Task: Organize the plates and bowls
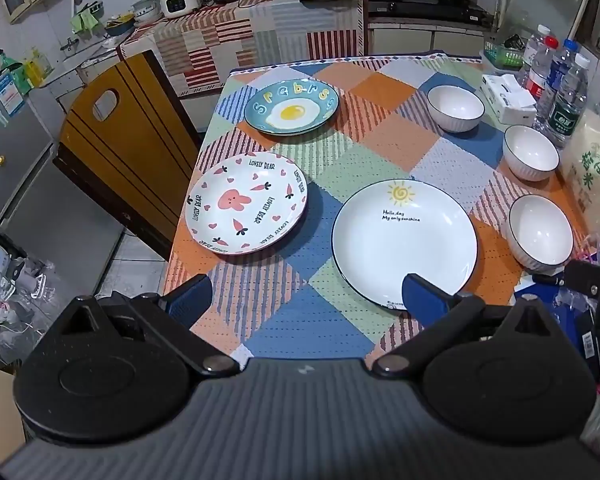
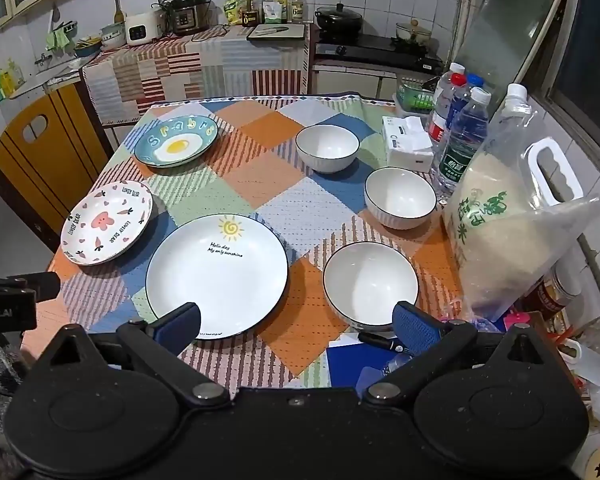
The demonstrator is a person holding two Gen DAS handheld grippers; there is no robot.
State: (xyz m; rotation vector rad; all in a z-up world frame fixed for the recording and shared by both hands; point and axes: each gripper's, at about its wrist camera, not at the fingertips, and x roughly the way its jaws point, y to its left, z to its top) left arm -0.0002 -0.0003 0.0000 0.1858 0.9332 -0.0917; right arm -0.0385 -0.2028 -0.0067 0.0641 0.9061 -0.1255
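Observation:
Three plates lie on the checked tablecloth: a teal fried-egg plate [image 1: 291,108] [image 2: 176,145] at the far left, a white rabbit plate [image 1: 247,203] [image 2: 106,227] at the left edge, and a large white sun plate [image 1: 404,240] [image 2: 217,276] near the front. Three white bowls stand in a line on the right: far [image 1: 455,108] [image 2: 327,147], middle [image 1: 530,158] [image 2: 400,197], near [image 1: 541,237] [image 2: 370,284]. My left gripper [image 1: 306,300] is open and empty above the front edge, its right finger over the sun plate's rim. My right gripper [image 2: 298,326] is open and empty between the sun plate and the near bowl.
A rice bag [image 2: 508,232], water bottles [image 2: 460,140] and a tissue box [image 2: 407,144] crowd the table's right side. A blue booklet and pen [image 2: 364,356] lie at the front right. A wooden chair [image 1: 120,152] stands left of the table.

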